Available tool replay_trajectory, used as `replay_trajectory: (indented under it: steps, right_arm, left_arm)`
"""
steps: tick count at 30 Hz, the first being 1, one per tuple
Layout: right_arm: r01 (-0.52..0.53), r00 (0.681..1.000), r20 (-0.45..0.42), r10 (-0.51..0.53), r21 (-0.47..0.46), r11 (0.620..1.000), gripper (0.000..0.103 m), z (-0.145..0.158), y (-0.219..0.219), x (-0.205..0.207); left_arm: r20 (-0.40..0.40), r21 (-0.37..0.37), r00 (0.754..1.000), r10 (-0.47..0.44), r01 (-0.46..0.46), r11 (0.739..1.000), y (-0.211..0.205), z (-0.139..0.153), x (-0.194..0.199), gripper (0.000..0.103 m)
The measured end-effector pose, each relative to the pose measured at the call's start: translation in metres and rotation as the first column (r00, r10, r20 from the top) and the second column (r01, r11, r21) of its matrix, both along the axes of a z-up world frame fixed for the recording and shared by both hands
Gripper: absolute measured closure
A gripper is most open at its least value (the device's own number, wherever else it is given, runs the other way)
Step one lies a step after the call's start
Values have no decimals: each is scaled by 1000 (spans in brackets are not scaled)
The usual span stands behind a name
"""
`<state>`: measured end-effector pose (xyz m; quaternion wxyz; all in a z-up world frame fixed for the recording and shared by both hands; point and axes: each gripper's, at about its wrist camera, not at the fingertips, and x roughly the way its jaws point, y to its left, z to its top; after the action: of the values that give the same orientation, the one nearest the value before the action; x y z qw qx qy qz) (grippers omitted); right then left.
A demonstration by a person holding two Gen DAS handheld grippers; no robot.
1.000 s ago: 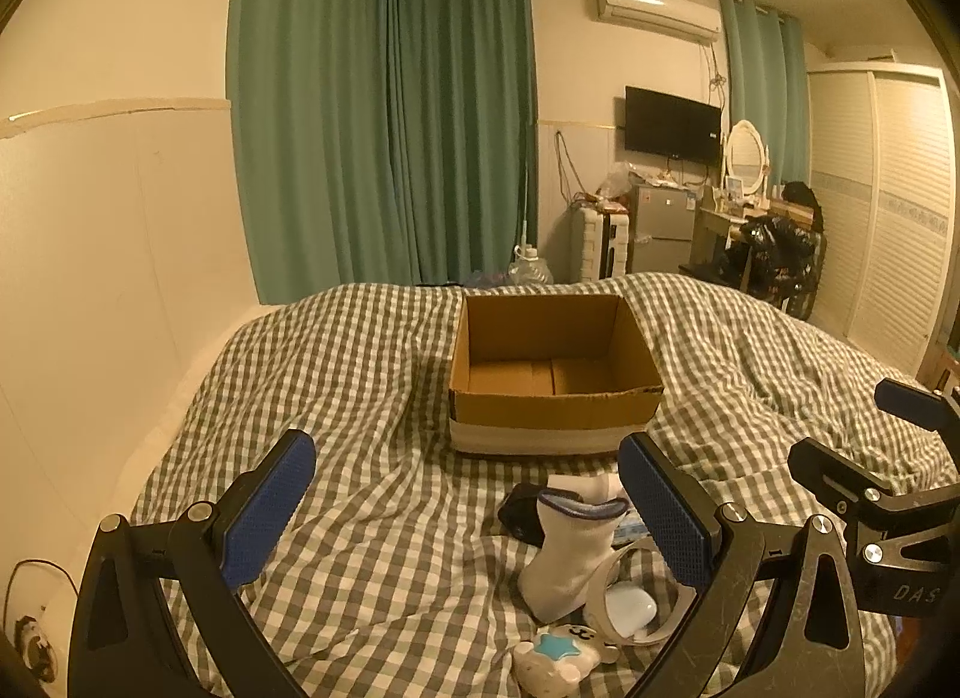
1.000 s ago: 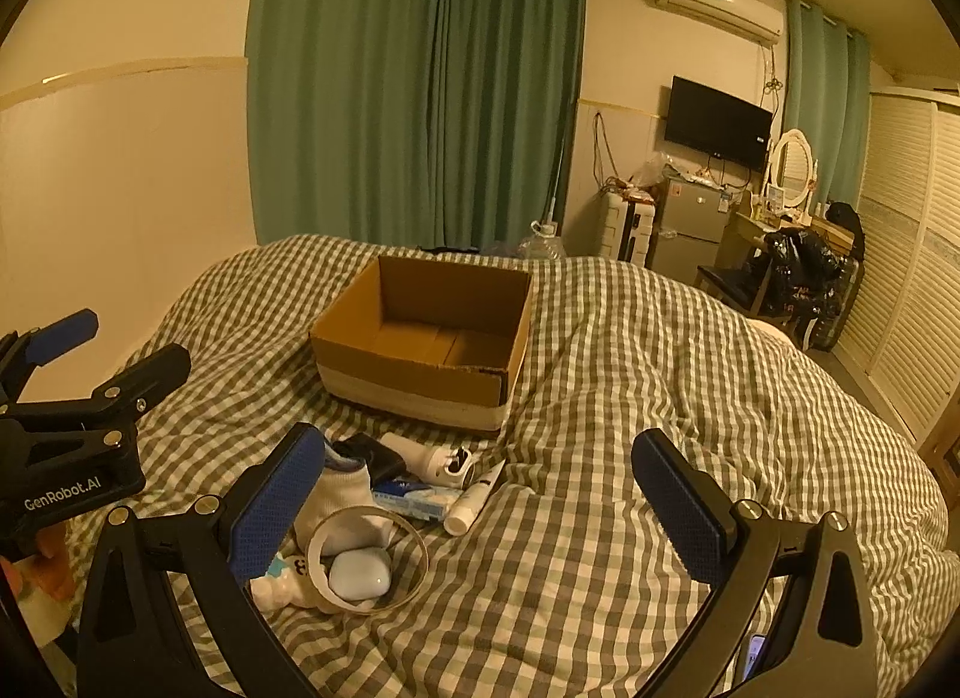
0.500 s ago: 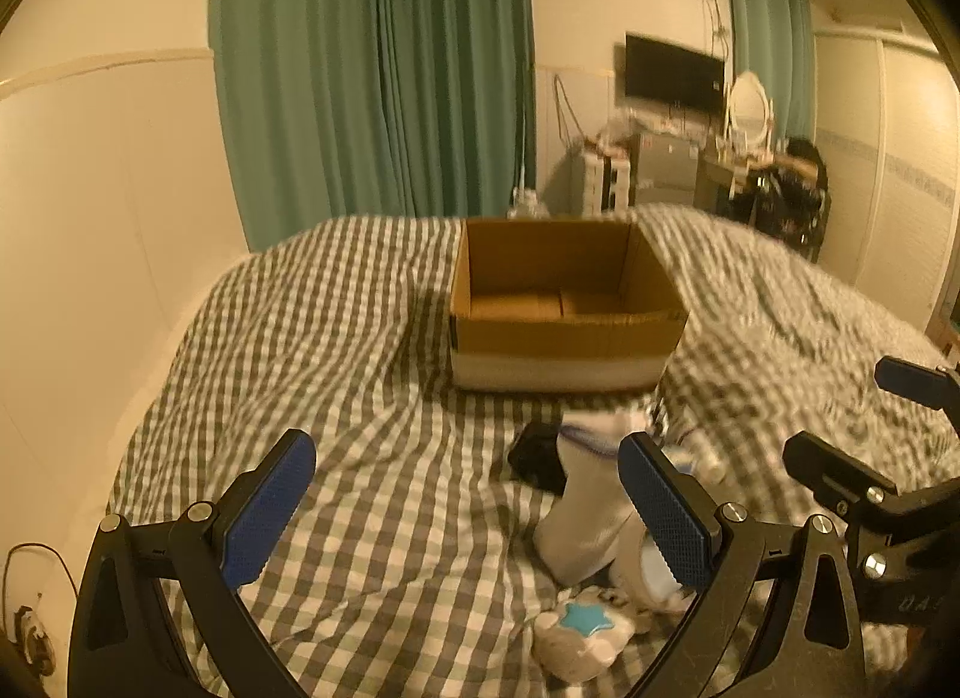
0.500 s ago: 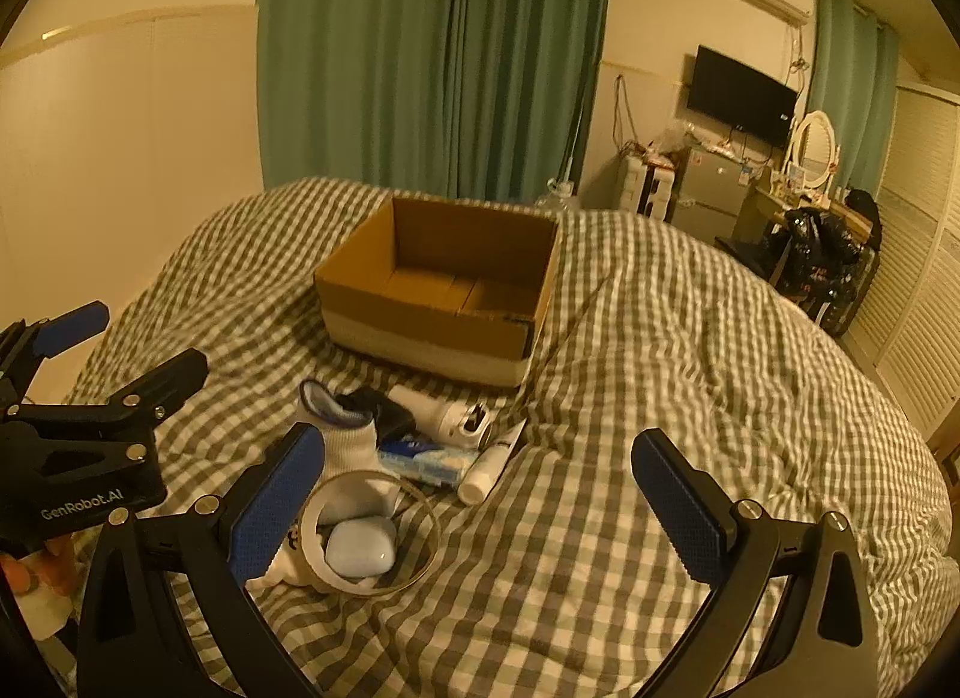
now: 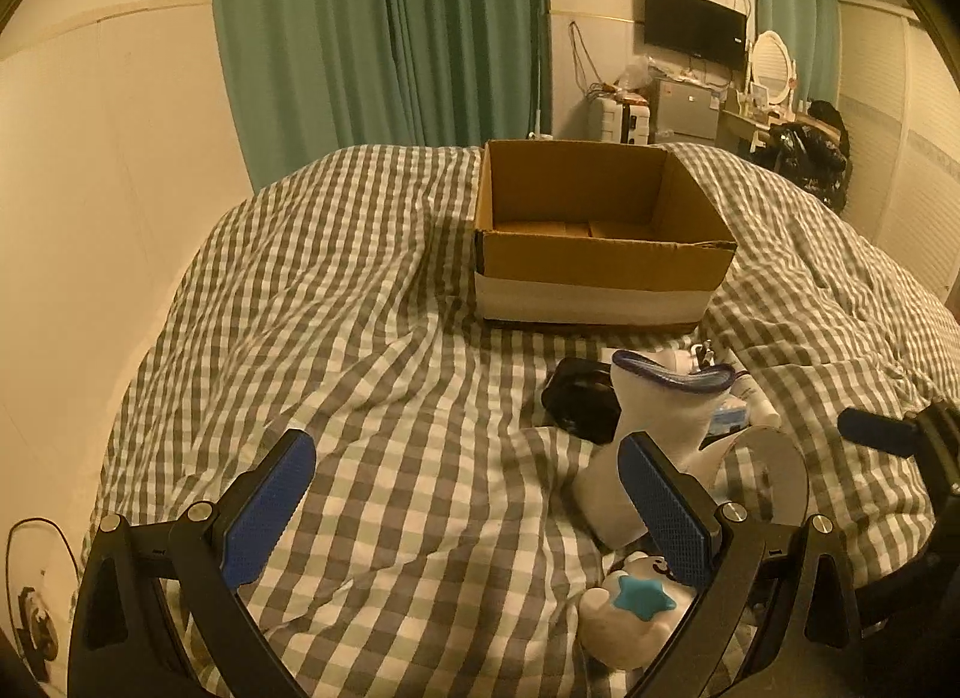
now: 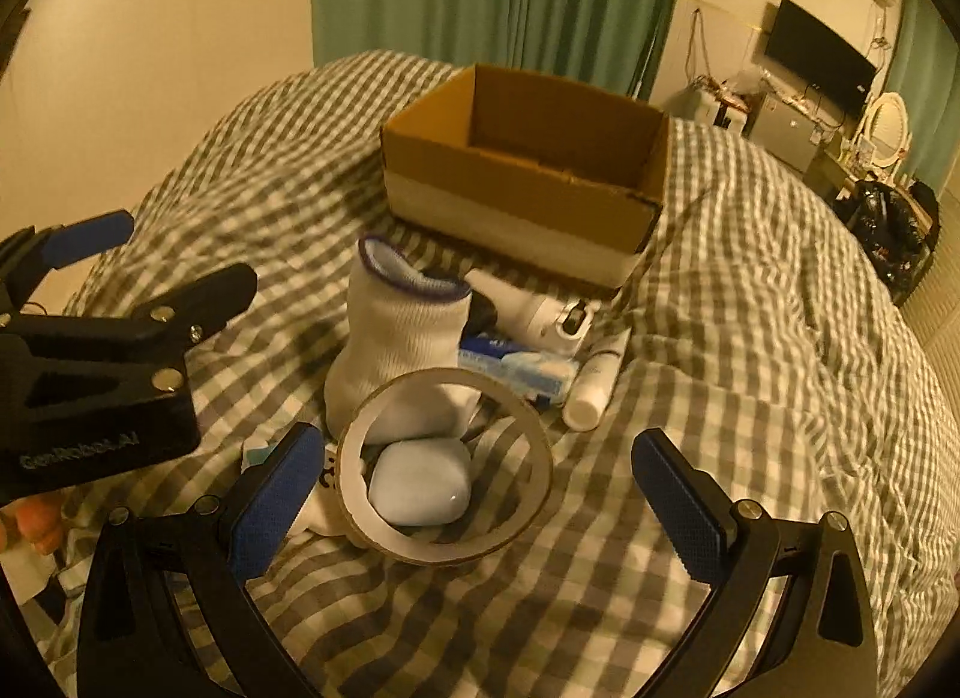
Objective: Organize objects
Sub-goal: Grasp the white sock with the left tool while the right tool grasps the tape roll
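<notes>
Checked bedding carries the clutter before an empty cardboard box (image 6: 528, 176). Right gripper (image 6: 480, 494), jaws spread wide, is nearest the tape ring (image 6: 444, 464), lying flat dead ahead (earbud case inside); left gripper (image 5: 474, 512) gapes, holding nothing.

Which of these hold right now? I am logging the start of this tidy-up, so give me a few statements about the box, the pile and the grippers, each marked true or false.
1. The cardboard box already holds the sock. False: the white sock stands on the bed, outside the box.
2. A pale blue case lies inside the tape ring. True.
3. The right gripper is shut on the tape ring. False: its jaws are wide open, holding nothing.
4. The left gripper is open. True.
</notes>
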<state>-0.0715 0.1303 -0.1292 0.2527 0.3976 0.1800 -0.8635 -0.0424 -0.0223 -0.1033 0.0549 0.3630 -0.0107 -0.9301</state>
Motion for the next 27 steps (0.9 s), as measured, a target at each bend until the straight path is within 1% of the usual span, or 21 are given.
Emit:
replay_trajectory:
  steps: [5, 6, 7, 8, 9, 10, 14, 15, 17, 19, 22, 25, 26, 27]
  right_arm:
    - [-37, 998, 60, 36, 12, 999, 1, -14, -10, -5]
    - [-43, 997, 68, 42, 16, 999, 4, -18, -12, -5]
    - [-46, 996, 80, 44, 22, 999, 14, -20, -13, -5]
    - [-42, 995, 91, 39, 31, 999, 18, -23, -14, -6]
    - [-34, 995, 97, 31, 33, 999, 18, -22, -14, -6]
    - [-23, 995, 101, 22, 12, 1000, 19, -21, -9, -8]
    - [55, 998, 32, -53, -67, 996, 19, 6, 15, -11]
    - [72, 997, 10, -71, -75, 995, 19, 13, 21, -13]
    - [109, 993, -35, -111, -62, 992, 19, 22, 28, -18]
    - [142, 988, -56, -146, -68, 988, 19, 28, 36, -25]
    - [166, 984, -48, -170, -89, 982, 18, 28, 45, -34]
    - [164, 985, -32, -168, -102, 981, 18, 22, 46, -39]
    - [163, 986, -27, -166, -107, 981, 18, 21, 47, -41]
    - [163, 986, -23, -166, -110, 981, 19, 21, 52, -41]
  left_arm:
    - [12, 5, 1000, 3, -3, 1000, -2, -4, -3, 0]
    - [13, 6, 1000, 4, -4, 1000, -2, -5, -5, 0]
    - [16, 7, 1000, 3, -3, 1000, -2, -6, -6, 0]
    - [17, 8, 1000, 3, -4, 1000, -2, -6, -6, 0]
    - [19, 8, 1000, 3, -3, 1000, -2, -7, -6, 0]
    - [20, 7, 1000, 0, 0, 1000, -1, -7, -7, 0]
    - [32, 9, 999, -18, 18, 1000, 4, -9, -12, 0]
    - [38, 5, 999, -22, 21, 1000, 7, -10, -14, 0]
    - [57, -5, 998, -37, 37, 999, 14, -14, -19, 0]
    - [67, 13, 994, -86, 85, 996, 24, -16, -23, 0]
    - [85, 24, 984, -155, 153, 988, 41, -21, -31, 0]
    - [115, 48, 968, -224, 219, 974, 55, -30, -43, 0]
    - [125, 57, 963, -238, 232, 971, 59, -32, -46, 3]
    - [137, 64, 958, -250, 244, 968, 61, -35, -49, 10]
